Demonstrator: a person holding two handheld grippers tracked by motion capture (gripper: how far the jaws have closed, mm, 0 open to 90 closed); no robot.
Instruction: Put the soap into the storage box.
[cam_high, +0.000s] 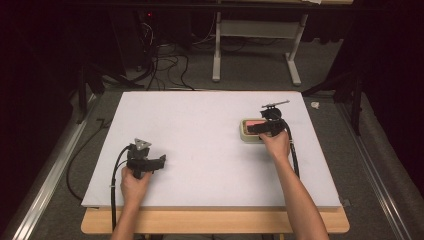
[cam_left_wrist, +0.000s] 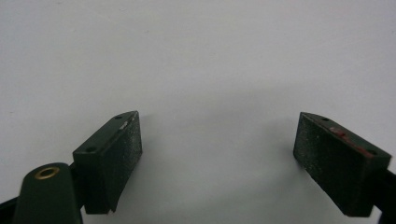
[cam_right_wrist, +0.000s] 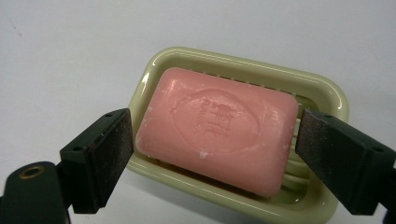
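Two grippers over white table (cam_high: 200, 125), high view: left gripper (cam_high: 161, 161) near front-left; right gripper (cam_high: 250, 129) at soap dish (cam_high: 243, 134), right of centre. Left gripper view: jaws spread wide, bare tabletop between them. Right gripper view: pink soap bar (cam_right_wrist: 217, 128) lies in pale green dish; jaws flank bar, apparently released, left pad very close, contact uncertain.
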